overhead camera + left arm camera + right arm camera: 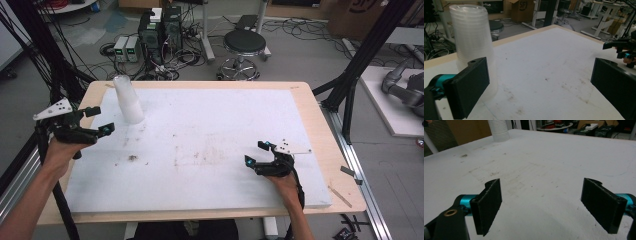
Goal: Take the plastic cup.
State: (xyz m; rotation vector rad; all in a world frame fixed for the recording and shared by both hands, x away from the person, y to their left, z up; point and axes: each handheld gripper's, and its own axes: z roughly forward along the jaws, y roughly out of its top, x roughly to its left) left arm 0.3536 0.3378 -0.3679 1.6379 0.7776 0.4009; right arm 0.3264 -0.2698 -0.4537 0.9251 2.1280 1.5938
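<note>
A stack of clear plastic cups point(128, 99) stands upside down on the white foam board point(210, 130) near its far left corner. My left gripper point(99, 120) is held above the board's left edge, a short way from the cups, open with nothing between its jaws. In the left gripper view the cup stack point(472, 42) rises just behind the left jaw, and my left gripper point(541, 85) stands wide. My right gripper point(258, 152) rests low over the board's near right part, open and empty. In the right gripper view its jaws spread around my right gripper point(541, 205), with the cups point(498, 130) far off.
The board lies on a wooden table point(320, 130) and carries faint brown stains point(132, 158). Behind the table the floor holds a black stool point(244, 46), electronic boxes point(159, 31) and tangled cables. Black frame posts point(360, 60) stand at the right side.
</note>
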